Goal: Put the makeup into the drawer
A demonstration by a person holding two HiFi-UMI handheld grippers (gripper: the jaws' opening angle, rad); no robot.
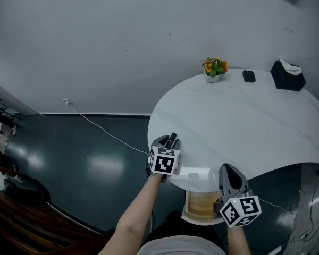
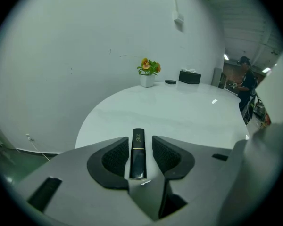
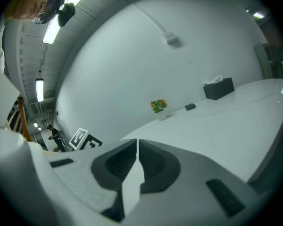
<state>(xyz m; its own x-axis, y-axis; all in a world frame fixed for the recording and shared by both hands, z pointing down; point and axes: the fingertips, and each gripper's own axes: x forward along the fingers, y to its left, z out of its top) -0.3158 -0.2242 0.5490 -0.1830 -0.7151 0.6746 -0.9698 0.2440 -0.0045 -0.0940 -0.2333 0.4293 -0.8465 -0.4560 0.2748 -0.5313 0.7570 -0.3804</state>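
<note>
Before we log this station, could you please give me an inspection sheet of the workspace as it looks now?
Surface: white round table, glossy.
Job's things: black makeup tube at the table's near edge; drawer open under that edge, wood inside showing.
Clutter: flower pot, small black item, black tissue box, all at the far edge.
Grippers: left gripper fingers apart around the tube, a gap on one side; right gripper fingers closed on a thin white edge, whose I cannot tell.
Cables: white cable across the dark floor from the white wall towards the table.
Surroundings: a person standing far off.
</note>
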